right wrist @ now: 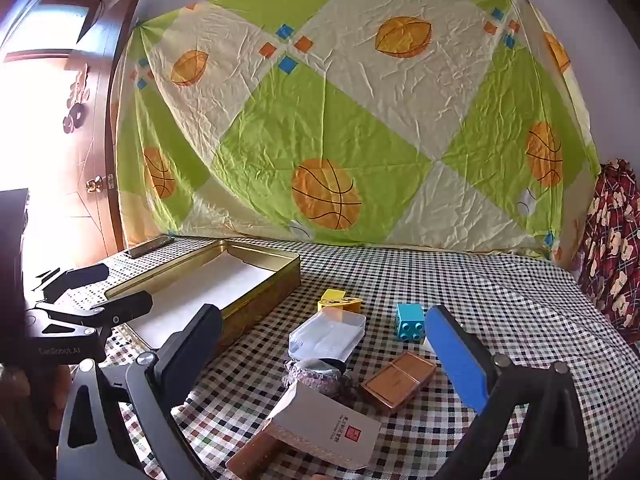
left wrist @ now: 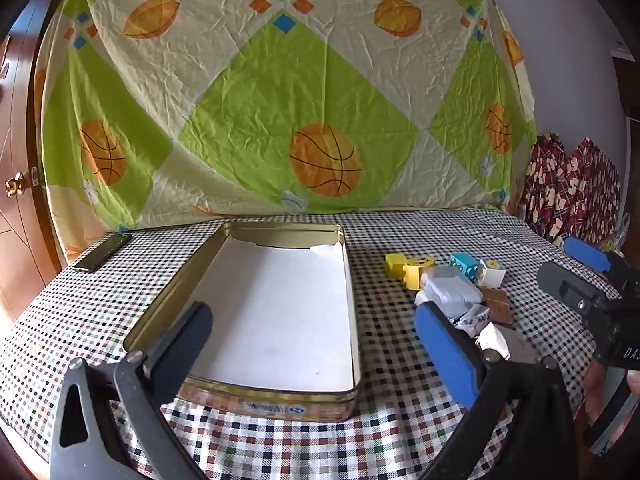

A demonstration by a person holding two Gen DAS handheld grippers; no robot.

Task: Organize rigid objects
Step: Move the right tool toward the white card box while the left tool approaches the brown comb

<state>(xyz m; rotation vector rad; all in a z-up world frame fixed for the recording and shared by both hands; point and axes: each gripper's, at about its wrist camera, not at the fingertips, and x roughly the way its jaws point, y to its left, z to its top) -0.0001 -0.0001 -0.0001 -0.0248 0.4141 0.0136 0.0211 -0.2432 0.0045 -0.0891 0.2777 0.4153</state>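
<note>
Gold tin (left wrist: 276,236) under left hand-held gripper (left wrist: 316,340)

Both black-framed grippers (left wrist: 320,344) (right wrist: 332,356) carry one blue pad and silver screws.

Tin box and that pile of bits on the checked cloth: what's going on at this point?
A person holds a gripper in each hand, both open and empty. The left gripper hovers over the open tin box, which holds only a white lining. The right gripper faces the pile beside it: a blue block, yellow blocks, a clear plastic case, a brown box. Nothing packed yet.
</note>
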